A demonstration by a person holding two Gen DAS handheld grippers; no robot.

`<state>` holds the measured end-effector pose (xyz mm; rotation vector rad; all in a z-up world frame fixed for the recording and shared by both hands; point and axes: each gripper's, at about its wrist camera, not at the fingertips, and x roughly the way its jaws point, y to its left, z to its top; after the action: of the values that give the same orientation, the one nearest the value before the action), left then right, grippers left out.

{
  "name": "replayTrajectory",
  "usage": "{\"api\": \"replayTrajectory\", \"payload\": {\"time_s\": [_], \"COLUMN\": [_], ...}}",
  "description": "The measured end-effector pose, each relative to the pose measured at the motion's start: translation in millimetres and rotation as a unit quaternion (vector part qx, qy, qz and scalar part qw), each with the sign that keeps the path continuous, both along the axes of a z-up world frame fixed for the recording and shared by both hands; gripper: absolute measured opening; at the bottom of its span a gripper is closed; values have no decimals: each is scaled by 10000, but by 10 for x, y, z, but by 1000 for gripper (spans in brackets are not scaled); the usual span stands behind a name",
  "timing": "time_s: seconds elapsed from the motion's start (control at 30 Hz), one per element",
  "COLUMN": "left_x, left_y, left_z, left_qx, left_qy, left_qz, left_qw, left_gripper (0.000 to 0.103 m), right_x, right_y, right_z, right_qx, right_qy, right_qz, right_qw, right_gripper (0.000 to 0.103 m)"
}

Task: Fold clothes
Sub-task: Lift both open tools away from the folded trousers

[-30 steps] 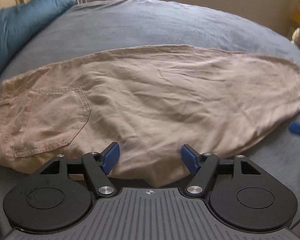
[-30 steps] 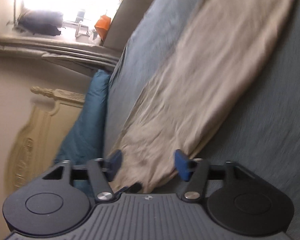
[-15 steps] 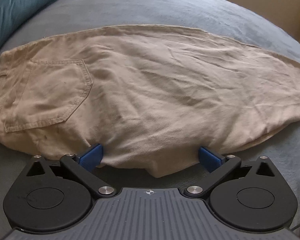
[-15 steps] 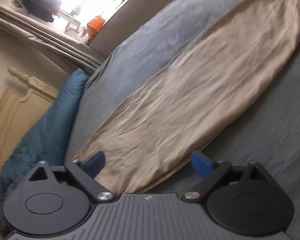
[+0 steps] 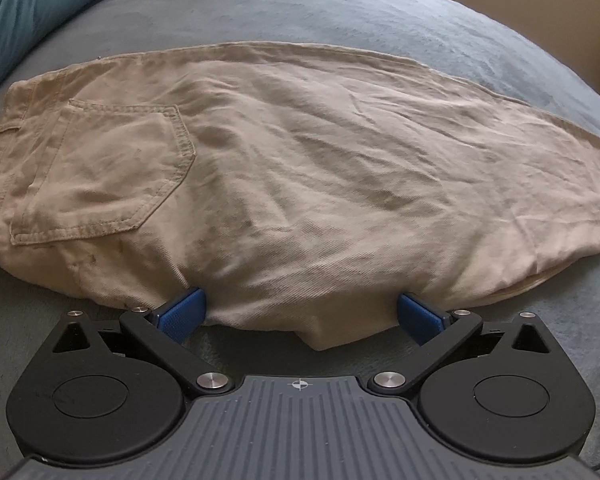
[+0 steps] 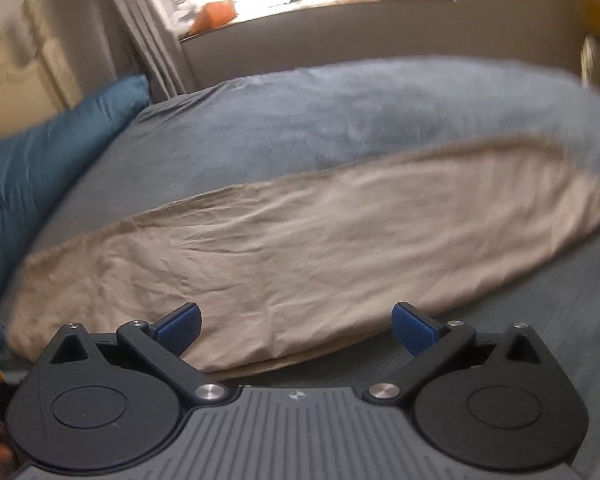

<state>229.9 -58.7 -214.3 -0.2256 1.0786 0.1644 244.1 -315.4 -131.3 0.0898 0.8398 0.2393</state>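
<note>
- Tan trousers (image 5: 300, 184) are spread flat on a grey-blue bedspread (image 5: 340, 12), folded lengthwise.
- The left gripper (image 5: 298, 312) is held wide apart at their near edge.
- The right gripper (image 6: 296, 324) is likewise spread, nothing gripped.

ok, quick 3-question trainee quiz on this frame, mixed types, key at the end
1. True or false: the left gripper is shut on the trousers.
2. In the left wrist view, the back pocket lies toward which side? A) left B) right C) hidden
3. Fill in: the trousers lie on a grey-blue ____, with a teal pillow at its head.

Key
1. False: the jaws stand wide apart, straddling the near edge of the cloth. The right gripper is open too.
2. A
3. bed
</note>
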Motion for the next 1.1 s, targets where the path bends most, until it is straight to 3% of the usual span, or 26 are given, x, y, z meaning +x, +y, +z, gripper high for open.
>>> {"api": "replayTrajectory", "payload": {"time_s": [0.13,0.43,0.6,0.87,1.0,1.1], "left_x": [2,-7,-6,-14,-4,3], "left_y": [4,28,22,23,20,15], "left_z": [-4,-11,-20,-33,-39,-44], "left_qx": [7,29,50,102,97,94], "left_qy": [61,198,284,307,324,329], "left_qz": [45,176,222,161,162,167], "left_qw": [10000,9996,9993,9993,9993,9993], "left_gripper": [103,103,103,103,103,103], "right_x": [-67,29,26,20,30,29], "right_y": [97,13,30,-47,-151,-121], "right_z": [80,-114,-419,-909,-917,-913], "right_qx": [-655,-1143,-1523,-1397,-1063,-1115], "right_qy": [-252,317,779,1610,1732,1740], "right_qz": [106,-130,61,40,-88,-79], "right_qw": [9975,9929,9852,9770,9791,9784], "right_gripper": [103,103,103,103,103,103]}}
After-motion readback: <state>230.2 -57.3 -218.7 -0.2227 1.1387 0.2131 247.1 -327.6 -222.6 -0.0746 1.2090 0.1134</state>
